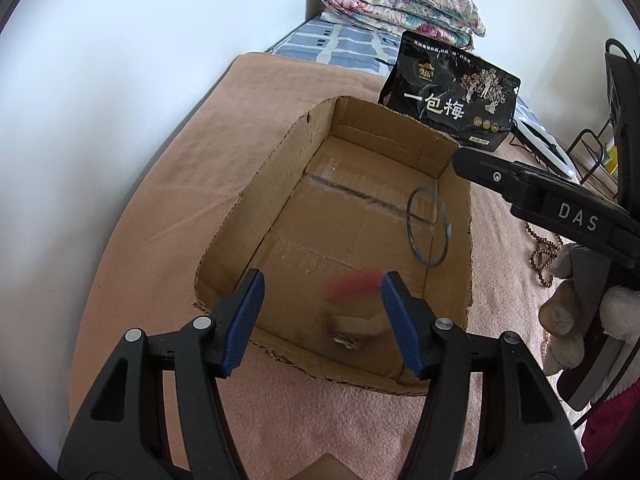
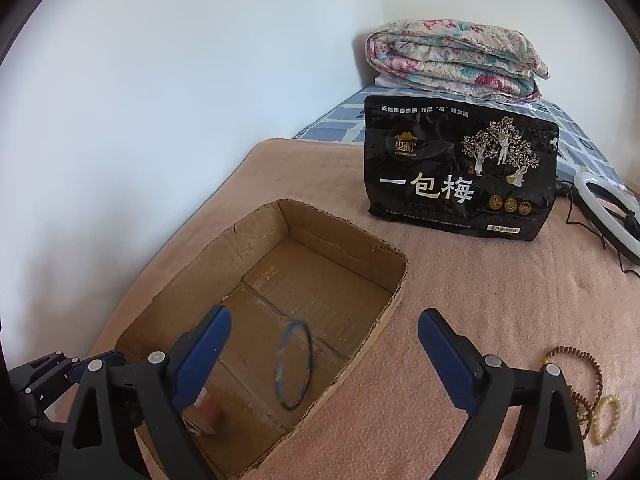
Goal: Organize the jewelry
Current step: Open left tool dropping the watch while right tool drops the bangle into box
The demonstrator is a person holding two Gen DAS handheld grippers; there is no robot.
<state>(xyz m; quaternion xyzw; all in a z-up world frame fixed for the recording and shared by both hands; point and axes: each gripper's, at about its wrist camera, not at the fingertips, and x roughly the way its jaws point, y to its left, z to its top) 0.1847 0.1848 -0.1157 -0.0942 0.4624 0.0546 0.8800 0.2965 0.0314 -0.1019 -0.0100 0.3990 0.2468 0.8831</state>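
A: Both tools, left [image 1: 322, 300] and right [image 2: 324, 344], gape empty; the ring [image 2: 292, 364] is dropping blurred inside the box [image 2: 396, 280].

B: Next, bead strings [image 2: 588, 384] on the bed: grip low.

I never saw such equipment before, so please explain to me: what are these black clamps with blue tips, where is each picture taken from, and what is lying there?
These are two hand-held grippers; a person carries one in each hand. Each picture comes from a camera on one gripper, looking along its fingers. The left gripper and right gripper are both open and hold nothing. Below them a cardboard box sits on a pink blanket. In the box there are a thin dark ring and a blurred red item. Beaded bracelets lie beside the box, and a black snack bag stands behind it.
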